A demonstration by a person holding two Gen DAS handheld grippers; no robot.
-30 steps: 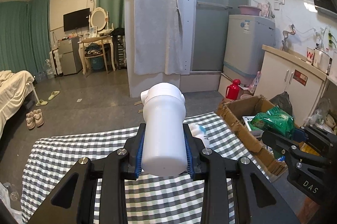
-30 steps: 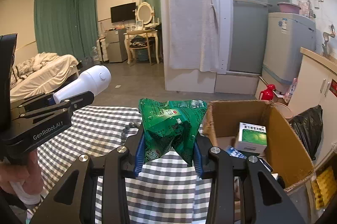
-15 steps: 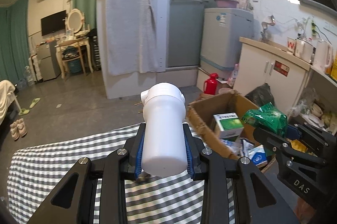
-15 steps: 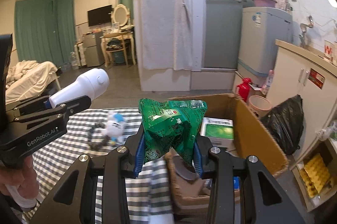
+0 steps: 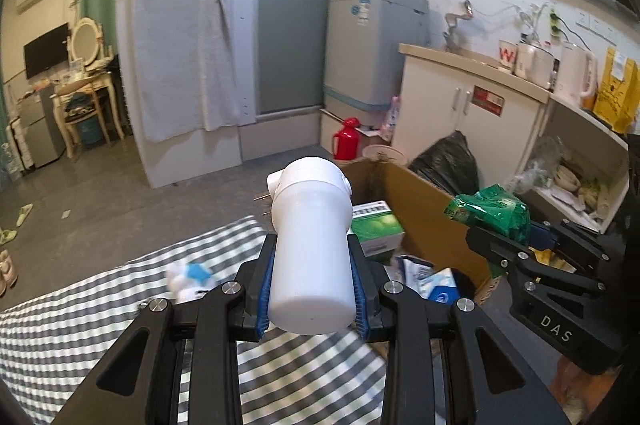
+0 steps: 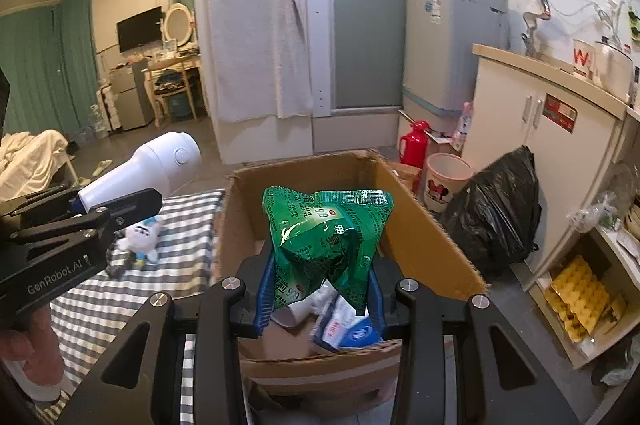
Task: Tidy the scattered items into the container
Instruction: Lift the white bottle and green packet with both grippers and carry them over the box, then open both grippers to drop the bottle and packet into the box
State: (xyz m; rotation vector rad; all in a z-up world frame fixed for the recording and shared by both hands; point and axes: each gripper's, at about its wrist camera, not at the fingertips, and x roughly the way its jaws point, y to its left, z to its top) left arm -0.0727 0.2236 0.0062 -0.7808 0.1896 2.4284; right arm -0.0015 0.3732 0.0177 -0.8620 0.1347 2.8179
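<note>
- The green snack bag (image 6: 326,237) is pinched between the blue pads of your right gripper (image 6: 320,295), hanging over the open cardboard box (image 6: 424,237); lower it inside before you let go, so it drops among the packets.
- Your left gripper (image 5: 311,291) clamps the white bottle (image 5: 312,245) above the box's left edge; carry it right, past the rim.
- The small plush toy (image 6: 140,235) lies on the striped cloth (image 6: 120,305), left of the box.

Both tongs swung right: green packet (image 6: 326,237) now over cardboard box (image 6: 416,225), white bottle (image 5: 312,257) nearing it.
</note>
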